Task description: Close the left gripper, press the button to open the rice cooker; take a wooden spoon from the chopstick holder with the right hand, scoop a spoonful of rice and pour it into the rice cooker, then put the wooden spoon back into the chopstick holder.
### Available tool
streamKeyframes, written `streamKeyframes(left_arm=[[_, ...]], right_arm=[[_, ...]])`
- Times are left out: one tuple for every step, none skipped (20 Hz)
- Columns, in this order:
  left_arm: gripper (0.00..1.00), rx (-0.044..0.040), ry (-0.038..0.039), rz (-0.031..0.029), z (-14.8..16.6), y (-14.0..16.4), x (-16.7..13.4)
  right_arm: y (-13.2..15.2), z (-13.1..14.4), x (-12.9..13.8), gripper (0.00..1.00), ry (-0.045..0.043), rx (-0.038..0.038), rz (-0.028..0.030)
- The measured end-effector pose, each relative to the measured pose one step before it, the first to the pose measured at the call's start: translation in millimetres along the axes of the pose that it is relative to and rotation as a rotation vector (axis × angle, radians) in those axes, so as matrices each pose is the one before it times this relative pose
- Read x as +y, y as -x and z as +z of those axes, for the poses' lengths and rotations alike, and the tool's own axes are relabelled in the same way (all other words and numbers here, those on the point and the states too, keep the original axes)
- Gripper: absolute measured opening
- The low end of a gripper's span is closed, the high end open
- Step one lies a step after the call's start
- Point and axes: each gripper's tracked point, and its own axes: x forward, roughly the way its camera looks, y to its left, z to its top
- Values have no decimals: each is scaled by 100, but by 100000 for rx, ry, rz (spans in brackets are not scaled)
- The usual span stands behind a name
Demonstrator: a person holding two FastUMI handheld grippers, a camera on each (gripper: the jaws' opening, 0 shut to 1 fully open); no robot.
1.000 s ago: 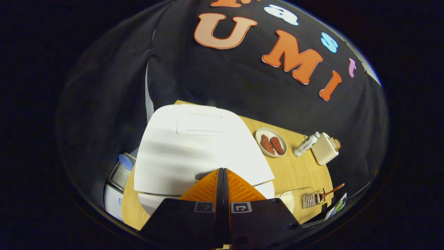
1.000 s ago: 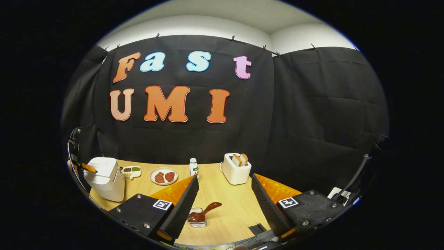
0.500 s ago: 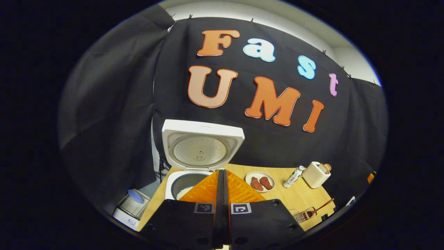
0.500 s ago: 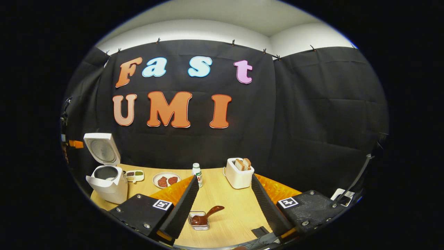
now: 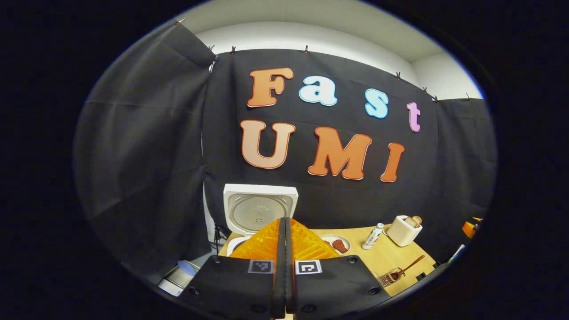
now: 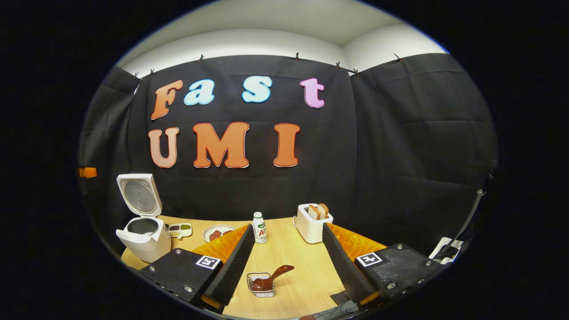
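The rice cooker (image 6: 143, 231) is seen with its lid raised upright, so the button press is judged done and the spoon pick-up is the step in hand. The left gripper (image 5: 285, 231) is held with its jaws pressed together on nothing, the open cooker just beyond their tips. The right gripper (image 6: 288, 249) is held with its jaws spread wide and empty. Between them, slightly toward the left jaw and near their tips, the chopstick holder (image 6: 261, 284) rests on the tabletop (image 6: 293, 266), the wooden spoon (image 6: 272, 278) lying in it with its handle slanting up toward the right jaw. The next move is judged to call for lowering the open jaws around that handle and closing on it. A bottle (image 6: 259, 227) and a toaster (image 6: 312, 217) stand farther off; the bottle's label is too small to be read.
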Motion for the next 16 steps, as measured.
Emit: streamKeyframes(left_arm=[[4,-490,-506,2297,317,371,207],[4,-246,-336,2384,172,368,331],[4,309,-692,2087,173,537,357],[5,-607,-249,949,174,106,161],[5,-1243,212,334,325,389,-2],[5,-1466,440,-344,431,455,-146],[5,-1384,201,-28,488,296,-53],[16,-1496,-151,1409,285,77,431],[17,-677,-899,435,438,237,-33],[29,-645,-1472,1752,37,199,244],[37,-804,-1234,1126,443,318,169],[37,-704,-732,1598,348,405,178],[36,-468,-178,-880,222,61,-325],[47,-1232,271,-71,593,1008,-53],[59,-1834,-523,744,197,594,146],[72,-1822,-356,733,519,344,4]], right_arm=[[-253,-230,-135,95,-438,-970,42],[-501,-421,-266,95,-572,-510,-309],[-541,-596,-210,95,-1118,129,-26],[-568,-646,44,100,-1932,422,996],[-432,-766,188,95,-2545,638,1432],[-603,-673,125,95,-2928,-186,1656],[-562,-764,-125,95,-2921,808,1272],[-594,-801,72,95,-2683,336,1636],[-644,-975,-148,95,-1870,972,577],[-645,-862,-193,95,-1247,876,710],[-685,-780,-118,95,-813,431,653],[-657,-644,-301,95,-482,140,-145],[-690,-627,-286,95,-237,-351,173],[-721,-692,-198,95,66,-50,46],[-728,-827,-170,95,249,936,187],[-840,-948,-143,95,161,1831,45]])
